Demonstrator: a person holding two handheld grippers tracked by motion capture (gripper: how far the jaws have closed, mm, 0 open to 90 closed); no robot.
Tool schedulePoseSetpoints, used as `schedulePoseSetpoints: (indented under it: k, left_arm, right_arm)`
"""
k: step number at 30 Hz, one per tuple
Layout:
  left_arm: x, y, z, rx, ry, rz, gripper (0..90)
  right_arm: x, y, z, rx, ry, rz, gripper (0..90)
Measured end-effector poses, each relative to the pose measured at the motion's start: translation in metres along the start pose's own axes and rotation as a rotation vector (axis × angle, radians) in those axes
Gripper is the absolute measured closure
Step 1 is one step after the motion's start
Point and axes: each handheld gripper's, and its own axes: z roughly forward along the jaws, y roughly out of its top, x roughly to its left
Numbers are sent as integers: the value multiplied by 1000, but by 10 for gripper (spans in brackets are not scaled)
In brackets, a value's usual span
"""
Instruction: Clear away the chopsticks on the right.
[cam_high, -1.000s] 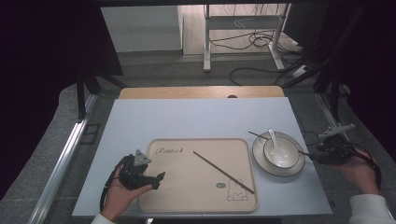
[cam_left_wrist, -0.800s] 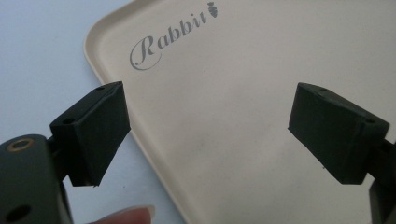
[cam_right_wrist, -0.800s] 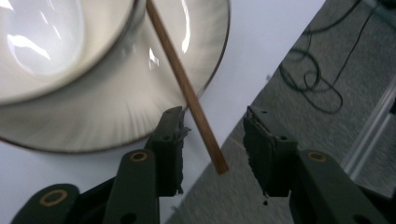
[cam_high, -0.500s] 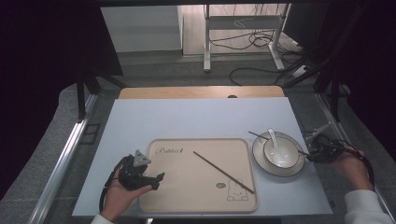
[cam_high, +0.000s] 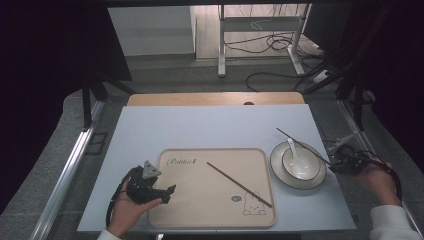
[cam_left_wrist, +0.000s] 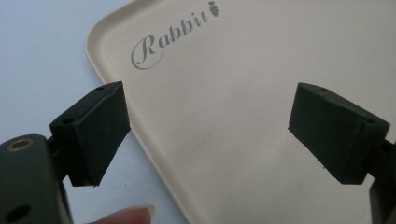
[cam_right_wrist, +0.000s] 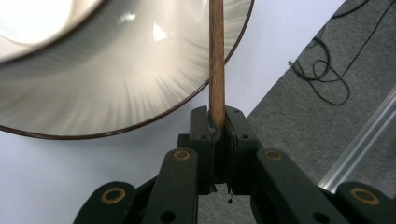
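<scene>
A brown chopstick (cam_high: 300, 145) lies slanted across the white plate (cam_high: 276, 172) at the right, which carries a bowl (cam_high: 306, 170) with a white spoon (cam_high: 294, 150). My right gripper (cam_high: 334, 161) sits at the plate's right edge. Its jaws have just been closing, and in the right gripper view the right gripper (cam_right_wrist: 216, 116) is shut on the near end of the chopstick (cam_right_wrist: 216, 56), beside the plate (cam_right_wrist: 116, 84). A second chopstick (cam_high: 239, 184) lies on the beige tray (cam_high: 200, 200). My left gripper (cam_high: 167, 192) rests open at the tray's left edge; the left gripper (cam_left_wrist: 205, 130) has nothing between its jaws above the tray (cam_left_wrist: 233, 116).
The tray and plate sit on a pale blue table top (cam_high: 210, 130) whose right edge runs close to my right hand. Beyond that edge are grey carpet and cables (cam_right_wrist: 327, 79). A wooden board (cam_high: 215, 98) lies along the table's far side.
The right gripper edged a little left toward the plate and its jaws closed onto the chopstick's near end. The left gripper stayed put.
</scene>
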Motion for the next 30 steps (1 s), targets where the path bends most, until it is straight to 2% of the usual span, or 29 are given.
schedulePoseSetpoints:
  k: [2, 6, 9, 12, 16, 20, 26, 30]
  left_arm:
    - [0, 0, 0, 0, 0, 0, 126]
    - [0, 0, 0, 1, 1, 0, 126]
    - [0, 0, 0, 1, 2, 1, 126]
    - [0, 0, 0, 1, 1, 1, 126]
    - [0, 0, 0, 3, 0, 5, 126]
    - [0, 0, 1, 2, 1, 1, 126]
    - [0, 0, 0, 0, 0, 4, 126]
    - [0, 0, 1, 1, 0, 3, 126]
  right_arm:
    - [-1, 0, -7, -26, 18, 36, 834]
    - [2, 2, -28, -156, 78, 96, 834]
    - [7, 8, -42, -200, 81, 112, 834]
    - [18, 15, -53, -246, 117, 119, 833]
    - [37, 25, -62, -318, 215, 146, 833]
    - [60, 31, -64, -343, 276, 125, 833]
    - [91, 45, -62, -339, 311, 102, 833]
    - [115, 57, -59, -311, 310, 32, 833]
